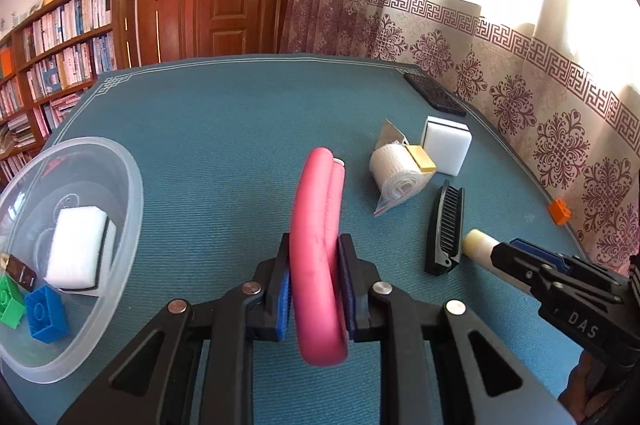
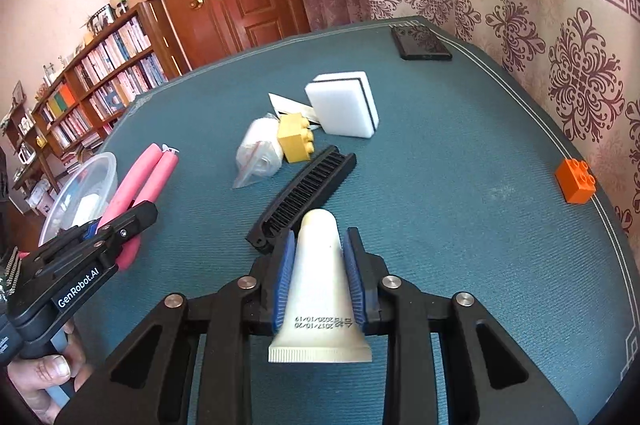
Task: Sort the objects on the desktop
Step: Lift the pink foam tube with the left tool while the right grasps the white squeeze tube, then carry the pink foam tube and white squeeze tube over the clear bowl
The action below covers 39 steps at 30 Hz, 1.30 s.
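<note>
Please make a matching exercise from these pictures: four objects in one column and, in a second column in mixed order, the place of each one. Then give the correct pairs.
Objects
1. pink foam roller
2. white tube
3. blue building block
4. orange building block

Places
A. lying alone near the table edge by the curtain
B. inside the clear plastic bowl
C. clamped in the left gripper
D. clamped in the right gripper

Pairs: 1-C, 2-D, 3-B, 4-A
</note>
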Motion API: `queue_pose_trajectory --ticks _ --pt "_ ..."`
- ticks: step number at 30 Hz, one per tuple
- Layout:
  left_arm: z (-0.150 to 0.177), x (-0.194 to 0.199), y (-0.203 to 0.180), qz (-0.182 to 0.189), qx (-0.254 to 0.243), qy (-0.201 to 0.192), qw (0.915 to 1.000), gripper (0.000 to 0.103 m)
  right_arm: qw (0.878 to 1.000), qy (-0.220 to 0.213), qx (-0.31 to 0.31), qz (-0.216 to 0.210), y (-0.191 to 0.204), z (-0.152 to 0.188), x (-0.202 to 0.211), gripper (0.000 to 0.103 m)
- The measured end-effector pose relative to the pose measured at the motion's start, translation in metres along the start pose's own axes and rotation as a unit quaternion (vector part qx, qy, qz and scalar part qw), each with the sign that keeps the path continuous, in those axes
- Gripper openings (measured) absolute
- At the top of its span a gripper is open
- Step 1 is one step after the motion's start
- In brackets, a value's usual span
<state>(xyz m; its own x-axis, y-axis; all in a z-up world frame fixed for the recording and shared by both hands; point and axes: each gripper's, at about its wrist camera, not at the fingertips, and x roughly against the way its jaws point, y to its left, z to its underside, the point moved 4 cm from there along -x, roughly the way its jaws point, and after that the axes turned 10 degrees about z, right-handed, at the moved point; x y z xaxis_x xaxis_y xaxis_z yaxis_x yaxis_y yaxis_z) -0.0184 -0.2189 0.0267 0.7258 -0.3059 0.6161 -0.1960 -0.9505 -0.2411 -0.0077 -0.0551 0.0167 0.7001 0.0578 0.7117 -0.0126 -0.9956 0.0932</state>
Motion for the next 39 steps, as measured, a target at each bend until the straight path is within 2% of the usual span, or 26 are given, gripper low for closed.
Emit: queue_pose_trajectory --ticks 7,12,14,17,25,29,33,35,39 --pt "-0.007 0.025 0.027 -0.021 0.018 -0.025 0.9993 0.023 0.999 -0.011 0.033 -0.014 0.037 -0.006 0.005 0.024" --pt "-0.008 0.036 0.041 -0.024 0.028 -0.034 0.9987 0.023 1.0 -0.002 0.023 -0.002 0.03 0.001 0.001 0.026" --pt "-0.008 0.038 0.043 -0.023 0.031 -0.037 0.9986 0.023 1.0 0.004 0.021 0.008 0.021 0.005 -0.001 0.037" --pt "-0.008 0.038 0.042 -0.018 0.033 -0.038 0.9986 0.023 1.0 0.019 0.015 0.016 0.01 0.014 -0.004 0.044" --pt "-0.005 0.038 0.034 -0.012 0.026 -0.034 0.999 0.023 0.998 0.048 0.037 0.032 0.016 0.026 -0.024 0.044" --pt "-0.004 0.04 0.038 -0.018 0.031 -0.036 0.9987 0.023 0.996 0.034 0.062 0.056 0.022 0.027 -0.025 0.028" --pt "-0.005 0.043 0.043 -0.02 0.037 -0.04 0.9983 0.023 0.997 0.039 0.049 0.04 0.021 0.027 -0.021 0.028" --pt "-0.005 0.044 0.046 -0.021 0.038 -0.042 0.9982 0.023 0.998 0.042 0.035 0.013 0.024 0.026 -0.017 0.028" --pt "-0.007 0.049 0.052 -0.026 0.041 -0.049 0.9976 0.023 0.999 0.021 0.037 -0.021 0.042 0.015 0.0 0.028"
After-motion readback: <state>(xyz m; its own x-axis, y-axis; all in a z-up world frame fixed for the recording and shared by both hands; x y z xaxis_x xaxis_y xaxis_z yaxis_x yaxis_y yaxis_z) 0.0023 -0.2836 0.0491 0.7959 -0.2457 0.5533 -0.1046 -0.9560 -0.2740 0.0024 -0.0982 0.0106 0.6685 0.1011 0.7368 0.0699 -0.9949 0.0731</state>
